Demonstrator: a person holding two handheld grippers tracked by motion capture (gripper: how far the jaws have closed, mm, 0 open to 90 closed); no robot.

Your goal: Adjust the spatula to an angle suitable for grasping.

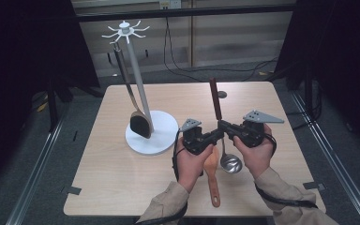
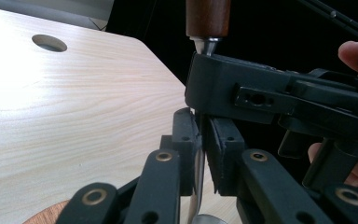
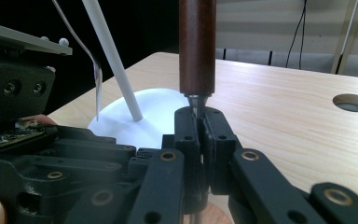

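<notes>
at the centre of the high view both grippers meet on one utensil: a ladle [image 1: 221,136] with a dark wooden handle that stands upright, bowl down near the table [image 1: 122,187]. the right gripper [image 1: 224,126] is clamped on the thin metal shaft just under the wooden handle; in the right gripper view its jaws are pressed together around that shaft at mid-frame. the left gripper [image 1: 217,136] comes in from the left of the frame and, in the left gripper view, its jaws pinch the same shaft a little lower, under the other gripper's body. so the ladle is held by both, lifted upright off the table.

what looks done: a dark spatula [image 1: 133,101] already hangs from a hook of the white rack [image 1: 138,79] in the upper left of the high view, its blade near the round base. what seems left: the ladle has yet to travel to the rack and be hooked on one of the free arms at the top. a wooden spatula [image 1: 212,176] lies flat on the table at lower centre, under the hands, untouched, so it likely waits its turn too. by this reading the work is roughly a third through.
</notes>
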